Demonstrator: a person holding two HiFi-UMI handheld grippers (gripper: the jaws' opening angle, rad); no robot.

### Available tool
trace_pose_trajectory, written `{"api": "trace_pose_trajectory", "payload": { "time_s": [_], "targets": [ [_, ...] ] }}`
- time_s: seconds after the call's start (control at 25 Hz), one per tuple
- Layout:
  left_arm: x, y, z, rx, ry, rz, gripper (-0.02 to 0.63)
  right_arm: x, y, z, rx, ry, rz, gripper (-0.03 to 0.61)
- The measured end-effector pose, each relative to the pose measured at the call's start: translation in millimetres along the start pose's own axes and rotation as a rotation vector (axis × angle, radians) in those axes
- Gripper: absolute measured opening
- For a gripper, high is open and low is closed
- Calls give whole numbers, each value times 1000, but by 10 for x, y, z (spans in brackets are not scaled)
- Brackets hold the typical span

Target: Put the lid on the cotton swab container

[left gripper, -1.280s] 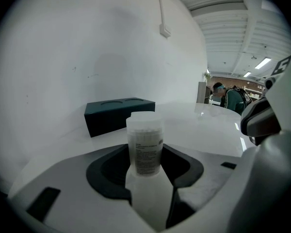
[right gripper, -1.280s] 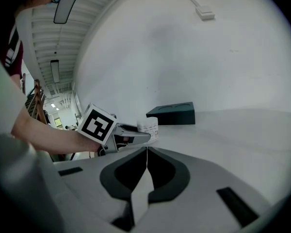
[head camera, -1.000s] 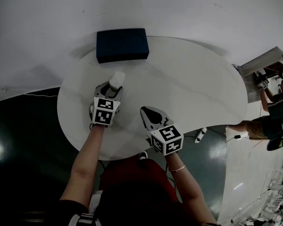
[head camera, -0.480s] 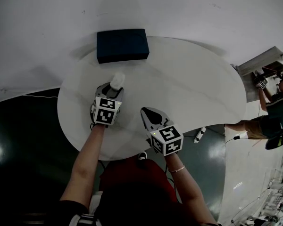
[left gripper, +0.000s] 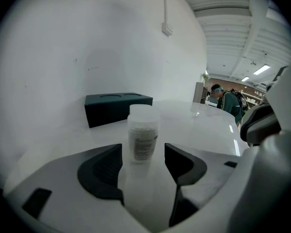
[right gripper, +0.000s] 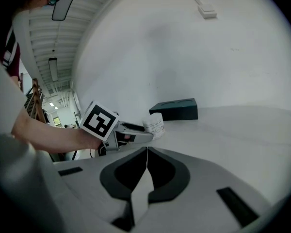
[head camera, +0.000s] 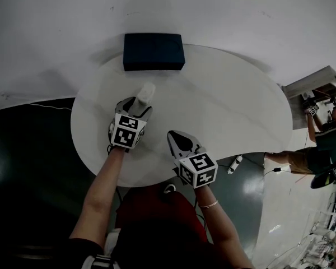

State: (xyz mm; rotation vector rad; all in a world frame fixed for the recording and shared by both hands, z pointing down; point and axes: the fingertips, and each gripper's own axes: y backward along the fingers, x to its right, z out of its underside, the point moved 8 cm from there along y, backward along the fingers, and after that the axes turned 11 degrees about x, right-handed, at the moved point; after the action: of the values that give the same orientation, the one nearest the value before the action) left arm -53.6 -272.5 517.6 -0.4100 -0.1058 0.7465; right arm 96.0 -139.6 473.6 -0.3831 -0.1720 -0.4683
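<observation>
The cotton swab container point(left gripper: 143, 135) stands upright on the white tabletop point(head camera: 229, 111), a clear cylinder with a printed label. Its lid point(left gripper: 143, 111) already appears to sit on top as a slightly wider translucent cap. Whether the lid is pressed fully home cannot be told.

The left gripper point(left gripper: 143, 154) is around the container. Its jaws have just been opening and now stand wide. The container is between them at their far end, with a visible gap on each side, so the pads do not press on it. In the head view the container rises just past the tips of that gripper.

The right gripper point(right gripper: 146, 152) hovers nearer the person, apart from the container. Its jaws are closed together with nothing between them.

A dark blue box point(head camera: 153, 51) lies at the far edge of the tabletop, well behind the container. Another person point(head camera: 325, 144) is off to the side, beyond the tabletop.

The step in hand looks like the release after capping. The next move probably calls for drawing the left gripper straight back along its own line without brushing the container, which looks light and tall enough to tip. If the lid turns out to sit loose, a press from above would be needed first.
</observation>
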Motion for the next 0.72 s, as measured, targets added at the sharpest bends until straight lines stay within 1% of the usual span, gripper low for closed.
{"api": "trace_pose_trajectory", "payload": {
  "time_s": [0.16, 0.4, 0.68, 0.72],
  "targets": [
    [21, 158, 53, 7, 6, -37, 253, -50, 28, 10, 7, 3, -12, 15],
    [191, 458, 85, 35, 14, -78, 249, -122, 129, -8, 25, 13, -38, 15],
    [480, 787, 78, 64, 32, -122, 194, -161, 348, -3, 60, 7, -68, 15],
    [528, 833, 81, 67, 36, -126, 171, -167, 385, 7, 64, 9, -72, 15]
  ]
}}
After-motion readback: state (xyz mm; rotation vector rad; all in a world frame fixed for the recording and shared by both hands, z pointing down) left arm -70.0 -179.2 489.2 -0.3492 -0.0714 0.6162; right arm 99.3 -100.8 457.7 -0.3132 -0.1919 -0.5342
